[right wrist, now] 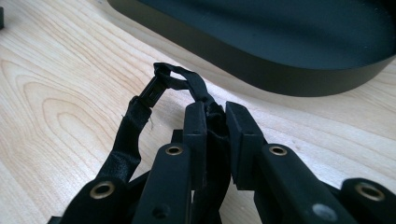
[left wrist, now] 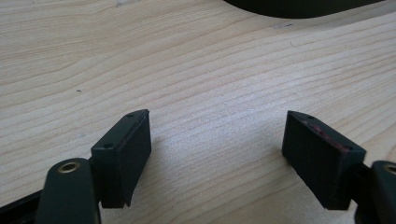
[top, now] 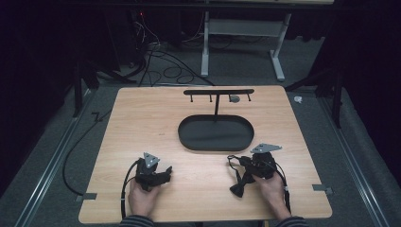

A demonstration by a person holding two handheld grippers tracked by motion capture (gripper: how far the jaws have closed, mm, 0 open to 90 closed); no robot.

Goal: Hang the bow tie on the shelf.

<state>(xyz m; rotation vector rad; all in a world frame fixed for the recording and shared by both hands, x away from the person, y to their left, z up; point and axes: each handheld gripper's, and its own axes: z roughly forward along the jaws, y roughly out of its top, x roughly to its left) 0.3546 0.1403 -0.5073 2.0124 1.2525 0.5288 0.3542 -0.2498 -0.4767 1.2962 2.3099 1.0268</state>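
A black bow tie (top: 238,188) lies on the wooden table (top: 142,118) beside the right hand, its strap running up to my right gripper (top: 244,162). In the right gripper view that gripper (right wrist: 215,116) is shut on the bow tie's black strap (right wrist: 130,135), whose clasp end (right wrist: 156,88) loops out past the fingertips toward the black oval tray (right wrist: 261,70). My left gripper (top: 165,172) rests low on the table at the front left. Its jaws (left wrist: 217,140) stand wide open over bare wood with nothing between them.
The black oval tray (top: 187,139) sits mid-table with a thin post carrying a black hook bar (top: 218,91); a small grey item (top: 234,98) hangs from one hook. Cables trail off the front left edge. Table legs and cables are on the floor beyond.
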